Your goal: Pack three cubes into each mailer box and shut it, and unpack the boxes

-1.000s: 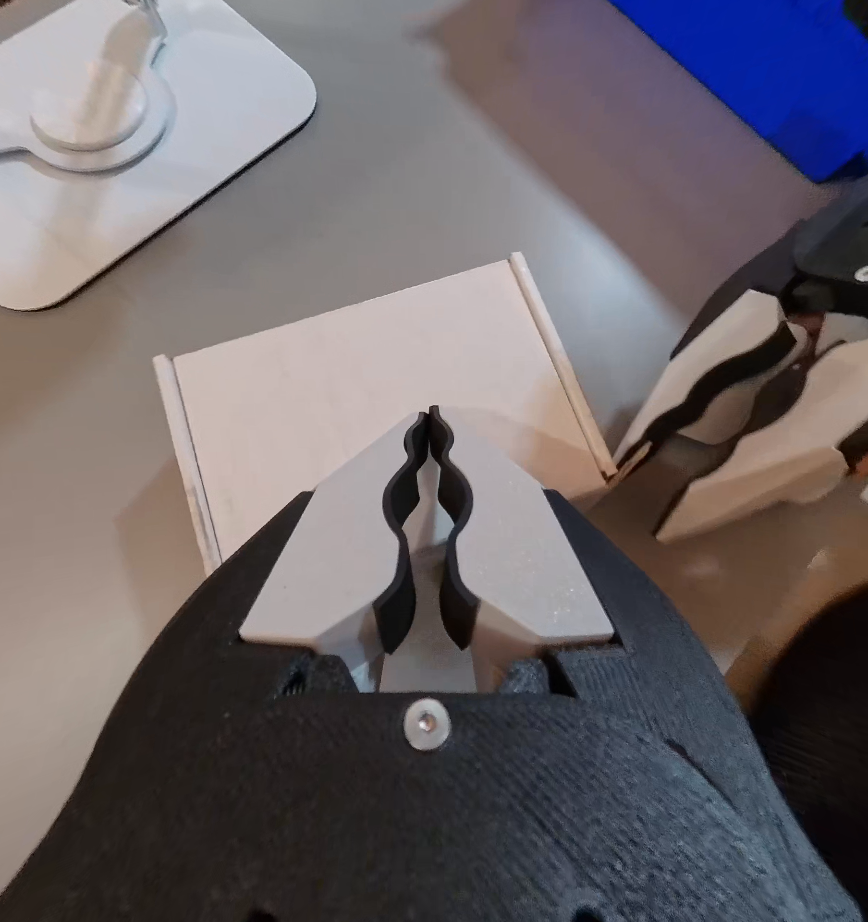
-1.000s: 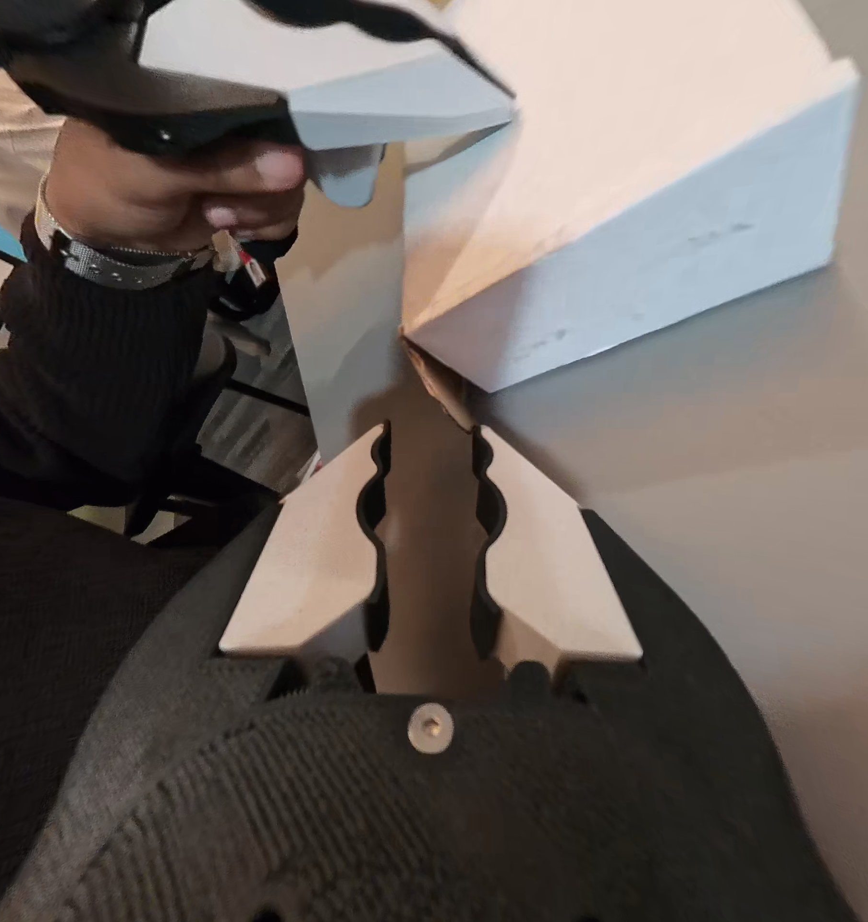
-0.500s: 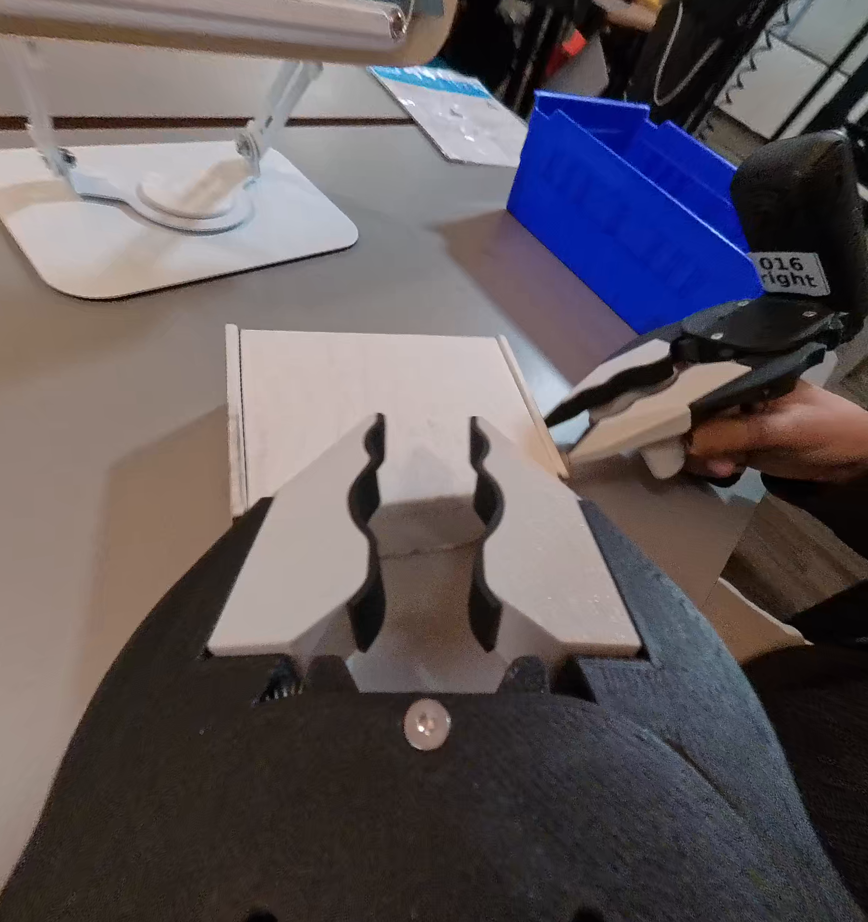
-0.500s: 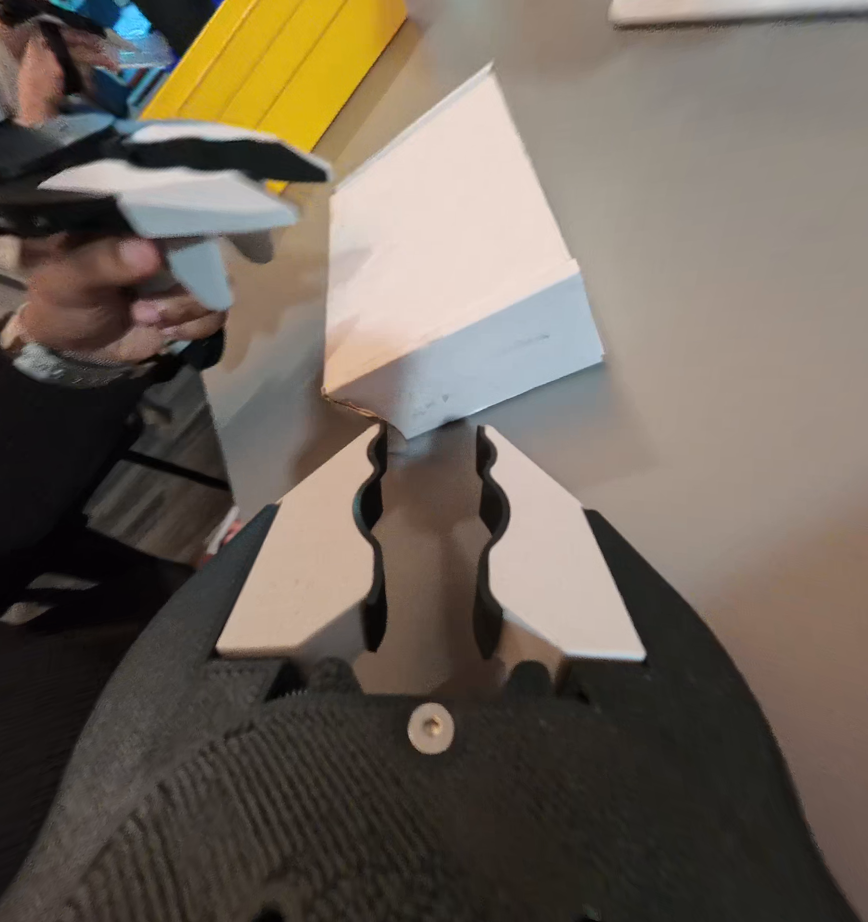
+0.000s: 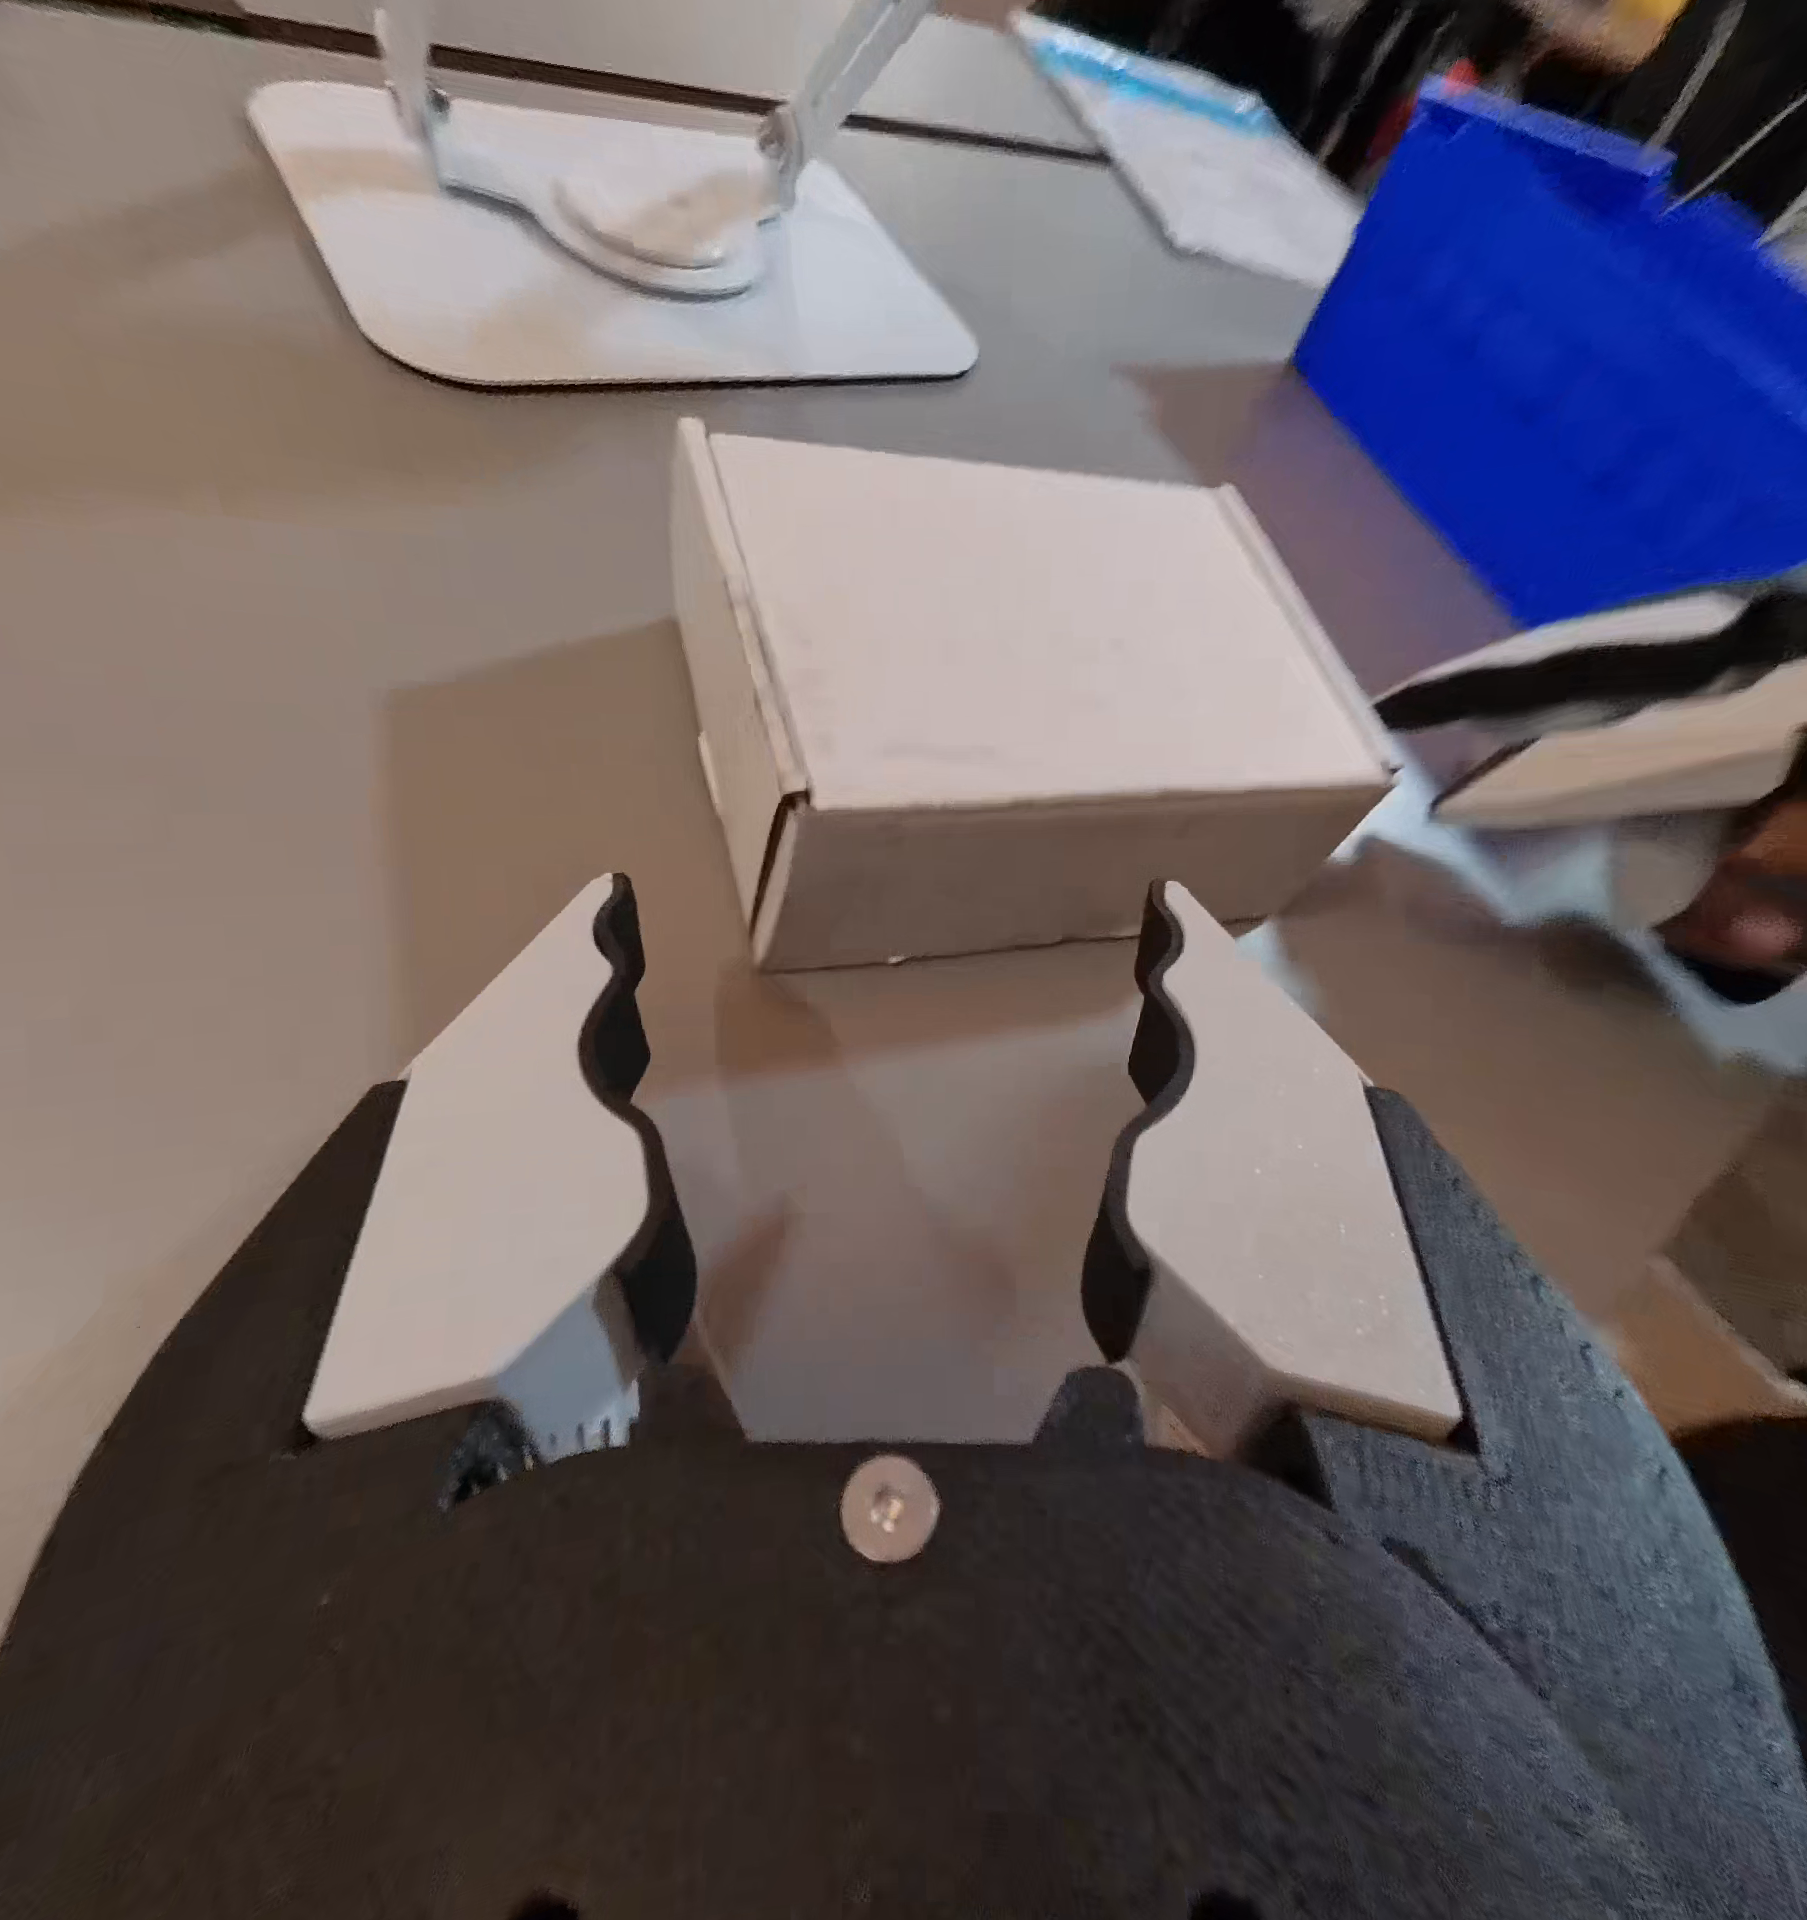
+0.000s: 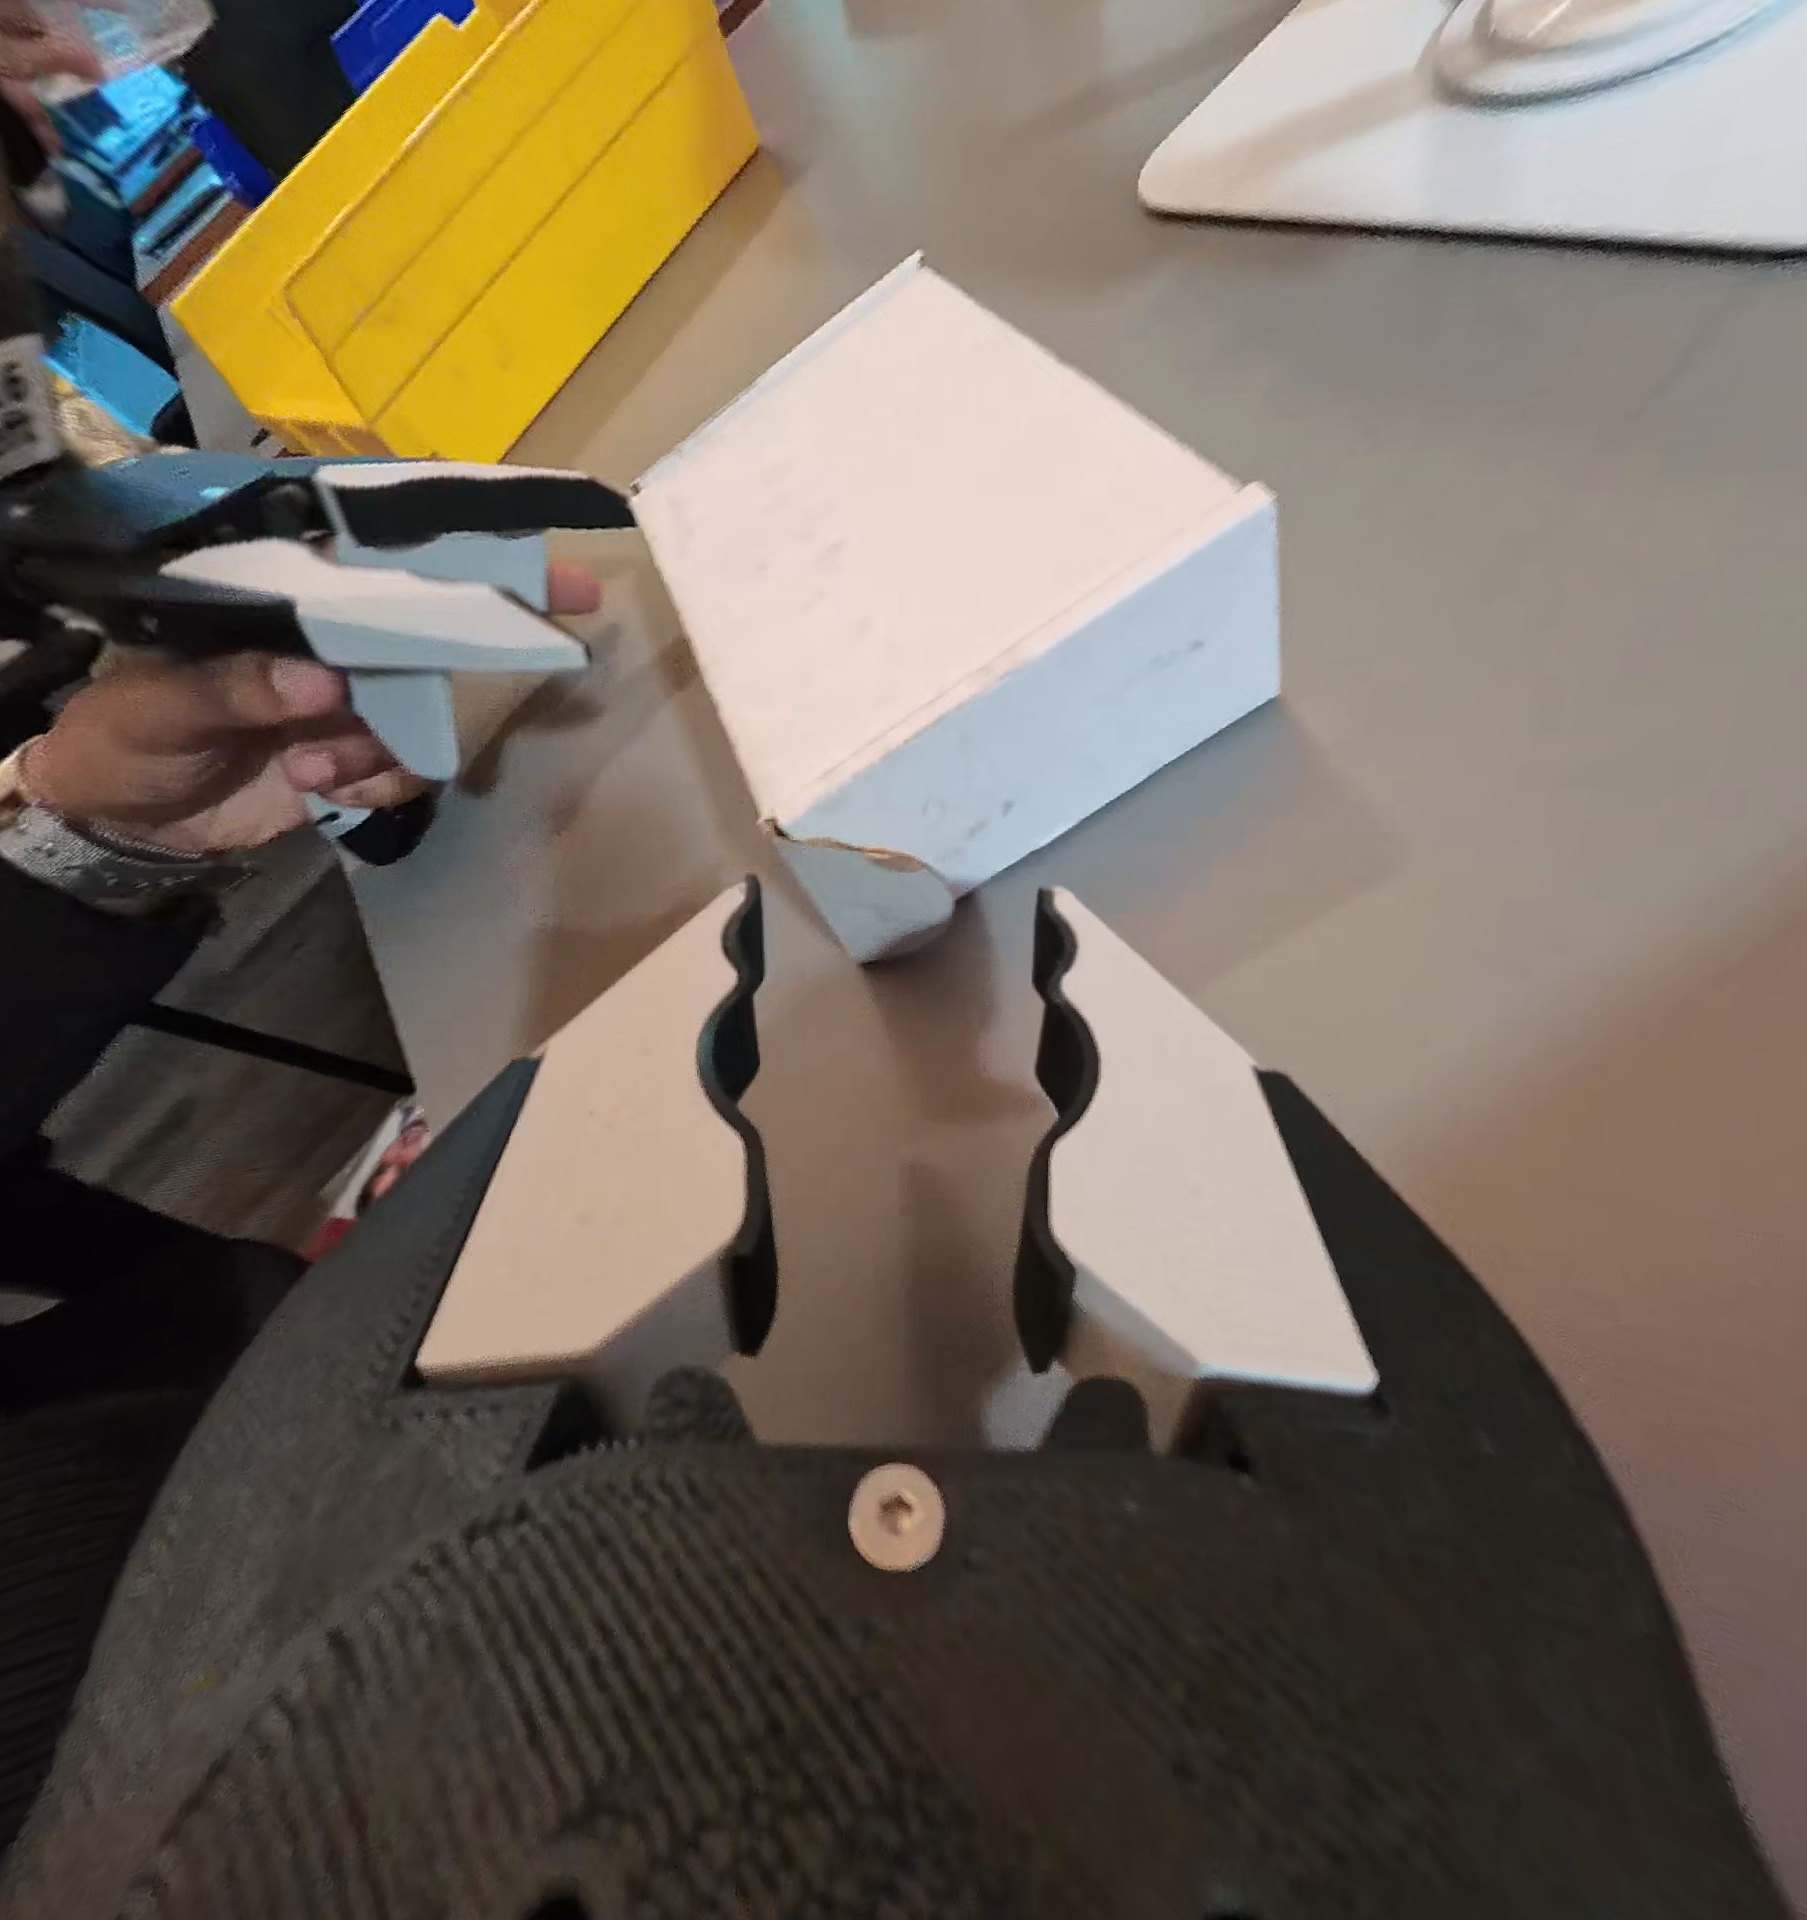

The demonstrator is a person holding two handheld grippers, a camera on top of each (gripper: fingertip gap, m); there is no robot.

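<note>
Closed white cardboard mailer box point(image 5: 1024, 675) resting flat on grey table point(image 5: 203, 644), near its front edge. Left gripper point(image 5: 883, 904) released, fingers wide apart, empty, just short of box front. Right gripper point(image 6: 894, 904) likewise spread, empty, at box corner. Blue plastic bin point(image 5: 1605, 353) beyond; yellow plastic bin point(image 6: 463, 239) at left edge.

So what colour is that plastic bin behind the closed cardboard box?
Bright yellow bin, clearest in the right wrist view, beyond the white mailer box.
</note>
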